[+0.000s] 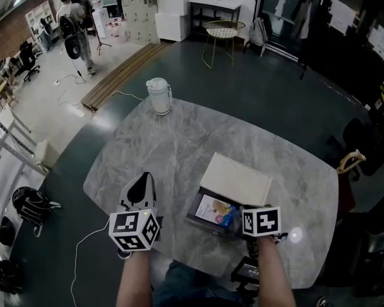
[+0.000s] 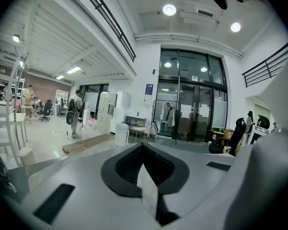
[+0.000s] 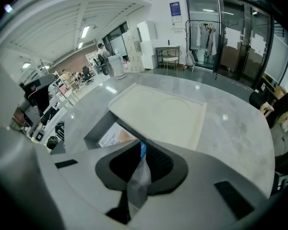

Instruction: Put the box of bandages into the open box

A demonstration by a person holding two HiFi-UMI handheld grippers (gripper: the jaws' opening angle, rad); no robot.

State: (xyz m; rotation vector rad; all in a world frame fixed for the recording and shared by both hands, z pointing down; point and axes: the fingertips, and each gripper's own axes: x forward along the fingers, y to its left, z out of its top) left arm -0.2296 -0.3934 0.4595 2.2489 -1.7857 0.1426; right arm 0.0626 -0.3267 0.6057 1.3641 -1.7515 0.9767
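The left gripper (image 1: 142, 183) lay low over the grey marble table (image 1: 179, 139), its jaws pressed together with nothing between them, as the left gripper view (image 2: 143, 172) showed plainly. The right gripper (image 1: 243, 221) was just as tightly closed; in its own view (image 3: 140, 170) the two pads met along a pale seam, and a thin blue sliver showed right at their tips. That sliver belonged to the box of bandages (image 1: 212, 211), which lay flat inside the open box (image 1: 192, 213), directly ahead of the right gripper and slightly to its left. No clear grip on the box of bandages could be seen, only the tips at its near edge. In the right gripper view its printed face (image 3: 114, 137) sat down between the dark walls of the open box (image 3: 97, 132). The cream lid (image 1: 237, 179) stood folded back beyond the right gripper, on the far side of the open box. The open box sat between the two grippers, closer to the right one, and the left gripper was well apart from it. Far ahead of the left gripper, near the table's far edge, stood a white jug (image 1: 159, 96).
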